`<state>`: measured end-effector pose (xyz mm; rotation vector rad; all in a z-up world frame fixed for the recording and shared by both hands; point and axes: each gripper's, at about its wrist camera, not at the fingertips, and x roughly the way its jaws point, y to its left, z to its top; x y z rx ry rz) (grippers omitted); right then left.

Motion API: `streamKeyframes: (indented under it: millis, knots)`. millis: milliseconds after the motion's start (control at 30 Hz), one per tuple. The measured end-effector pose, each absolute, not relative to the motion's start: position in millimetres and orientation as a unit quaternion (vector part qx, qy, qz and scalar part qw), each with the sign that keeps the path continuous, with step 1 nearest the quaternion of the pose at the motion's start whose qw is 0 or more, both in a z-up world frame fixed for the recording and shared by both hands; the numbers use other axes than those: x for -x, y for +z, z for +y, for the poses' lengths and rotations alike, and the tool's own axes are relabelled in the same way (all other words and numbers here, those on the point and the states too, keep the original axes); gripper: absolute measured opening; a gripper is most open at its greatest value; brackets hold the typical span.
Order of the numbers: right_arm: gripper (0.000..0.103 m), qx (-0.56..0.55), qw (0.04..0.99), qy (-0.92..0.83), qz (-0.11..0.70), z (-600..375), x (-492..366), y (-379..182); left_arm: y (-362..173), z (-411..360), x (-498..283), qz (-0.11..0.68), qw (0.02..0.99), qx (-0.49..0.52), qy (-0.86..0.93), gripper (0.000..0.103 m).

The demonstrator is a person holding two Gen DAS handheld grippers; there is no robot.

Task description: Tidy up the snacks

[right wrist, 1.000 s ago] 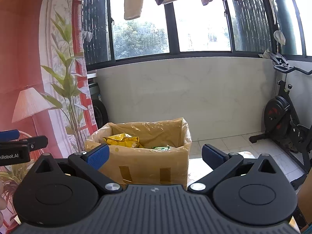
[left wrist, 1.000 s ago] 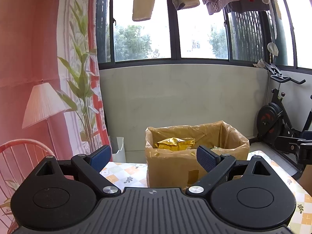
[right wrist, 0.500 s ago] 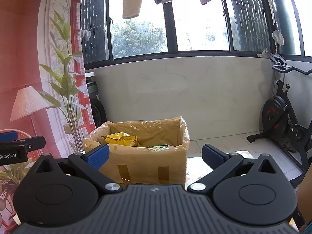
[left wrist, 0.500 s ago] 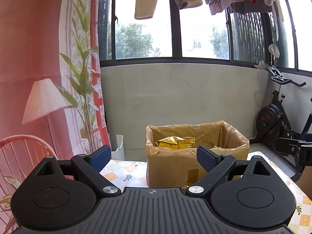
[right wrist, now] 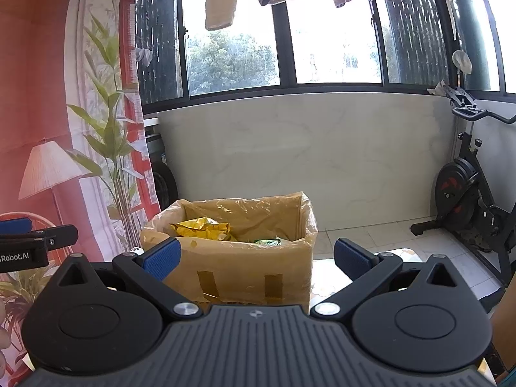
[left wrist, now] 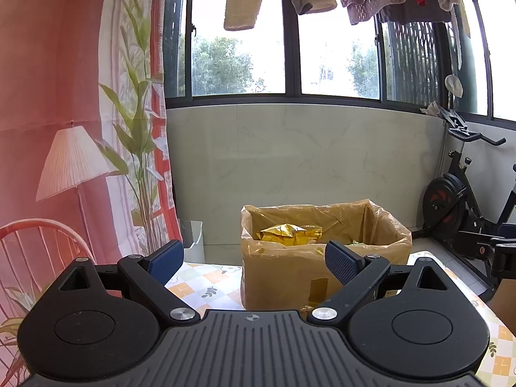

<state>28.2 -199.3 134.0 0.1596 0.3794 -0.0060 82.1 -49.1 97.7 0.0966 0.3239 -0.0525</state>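
Both hand-held grippers, left (left wrist: 254,259) and right (right wrist: 256,258), gape wide and empty before the lined snack box (left wrist: 283,274).

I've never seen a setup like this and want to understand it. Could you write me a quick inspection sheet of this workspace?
Surface: table with a checked orange-and-white floral cloth.
Job's things: brown cardboard box lined with clear plastic on the table; inside, a crinkled gold foil snack bag and a green packet.
Clutter: nothing seen.
Grippers: left gripper and right gripper both have jaws open and empty, short of the box.
Cables: nothing seen.
Surroundings: black exercise bike, hanging laundry above the windows, printed lamp-and-plant backdrop, white bin.
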Motion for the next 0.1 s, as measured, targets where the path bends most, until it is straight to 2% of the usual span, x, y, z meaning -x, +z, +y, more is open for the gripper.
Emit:
streamKeyframes:
  millis: [100]
  knots:
    - [0.103, -0.079, 0.979, -0.002, 0.190, -199.6, -28.9, 133.6, 97.2, -48.4, -82.9, 0.163, 0.985, -0.047, -0.027, 0.096]
